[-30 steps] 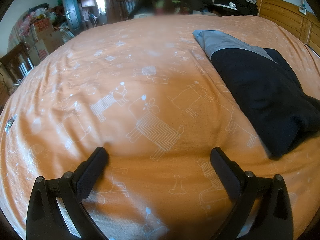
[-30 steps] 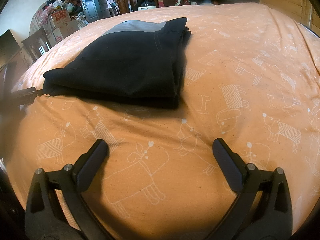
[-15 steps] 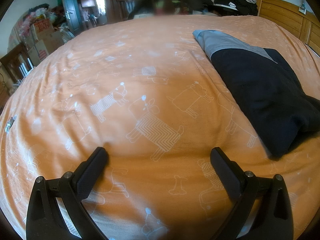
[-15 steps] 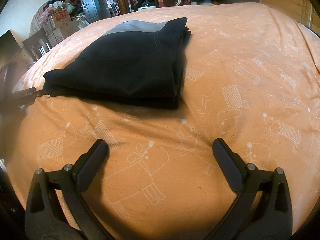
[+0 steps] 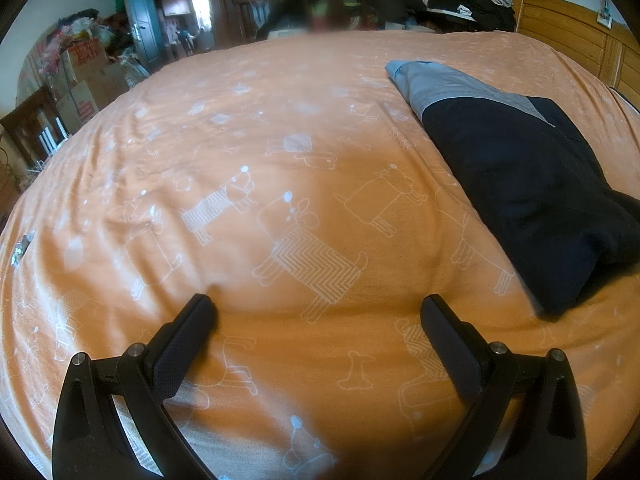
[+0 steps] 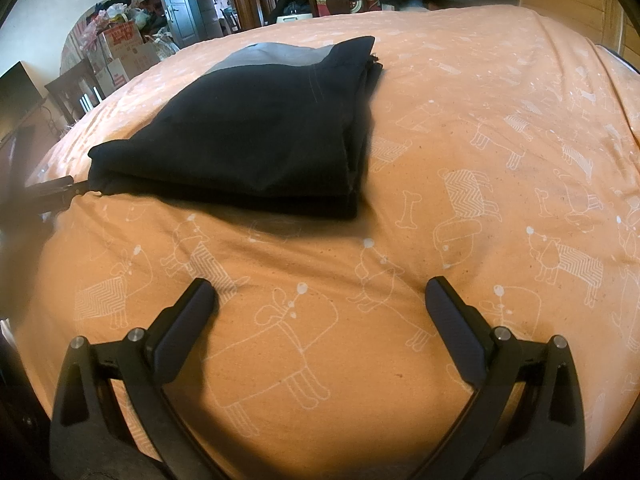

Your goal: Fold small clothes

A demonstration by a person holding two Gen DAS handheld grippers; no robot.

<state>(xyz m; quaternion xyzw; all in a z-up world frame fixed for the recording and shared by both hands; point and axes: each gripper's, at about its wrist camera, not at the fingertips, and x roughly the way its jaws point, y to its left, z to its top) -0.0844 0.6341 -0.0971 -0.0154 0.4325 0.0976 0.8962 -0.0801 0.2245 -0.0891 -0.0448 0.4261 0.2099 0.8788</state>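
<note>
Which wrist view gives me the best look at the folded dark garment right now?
The right wrist view: the folded dark garment lies whole ahead of the open right gripper, stacked layers visible along its near edge. The left wrist view shows it obliquely at far right, beside the open left gripper.

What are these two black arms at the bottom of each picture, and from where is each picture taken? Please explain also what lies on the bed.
No robot is here. A person holds one hand-held gripper in each hand, and a wide-angle camera on each looks forward along its two fingers. One picture is from the left hand-held gripper, the other from the right hand-held gripper. Both are open and hold nothing. On the orange bedcover with its white animal drawings lies one folded dark garment with a grey part at its far end. Clutter stands behind the bed.
</note>
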